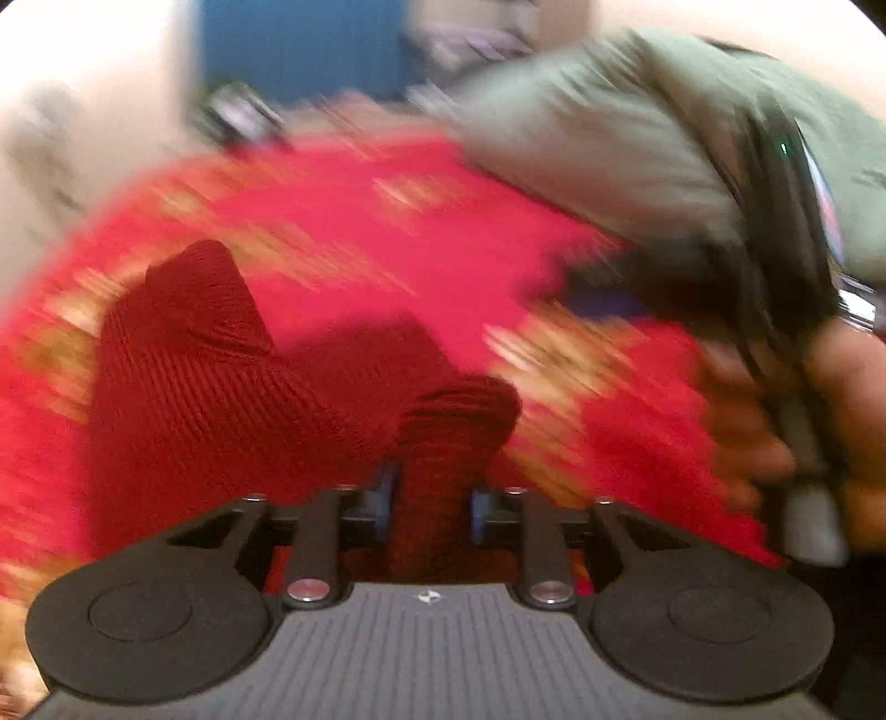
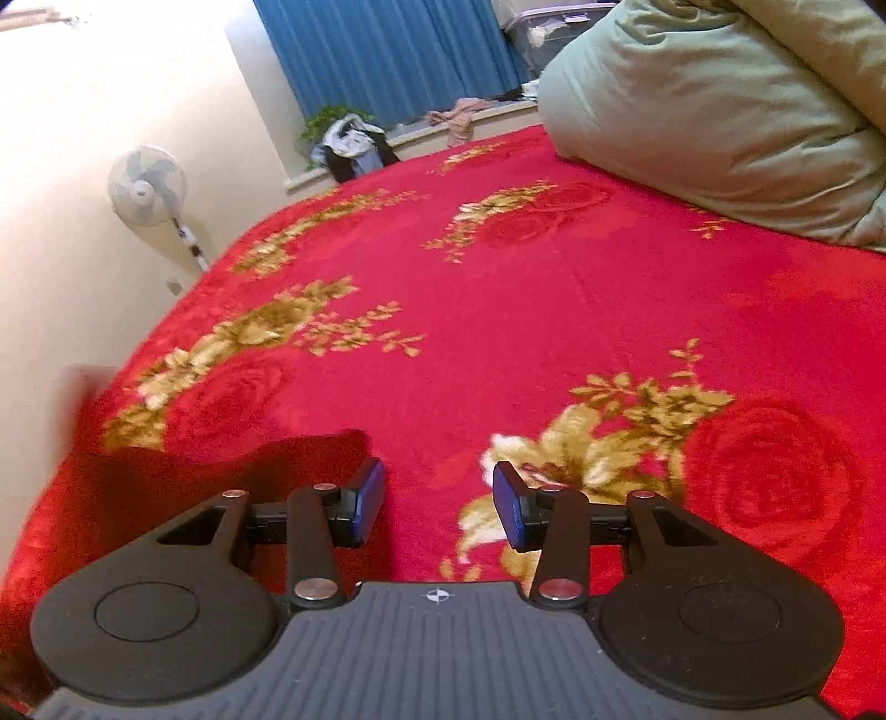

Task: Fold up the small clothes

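Note:
A dark red ribbed knit garment (image 1: pixel 183 376) hangs over the red floral blanket (image 1: pixel 343 221) in the left wrist view. It stays sharp while everything behind it is smeared. A bunched strip of it runs between the blue pads of my left gripper (image 1: pixel 434 498) and fills the gap from pad to pad. At the right edge of that view a person's hand (image 1: pixel 830 399) holds the other tool. In the right wrist view my right gripper (image 2: pixel 437 498) hovers low over the blanket (image 2: pixel 498 310), jaws apart, with only blanket showing between them.
A bulky pale green duvet (image 2: pixel 692 111) lies at the bed's far right. The bed's edge runs along the left, with a standing fan (image 2: pixel 147 185) by the wall beyond it. Blue curtains (image 2: pixel 387 50) and heaped clothes (image 2: pixel 354 144) sit at the window ledge.

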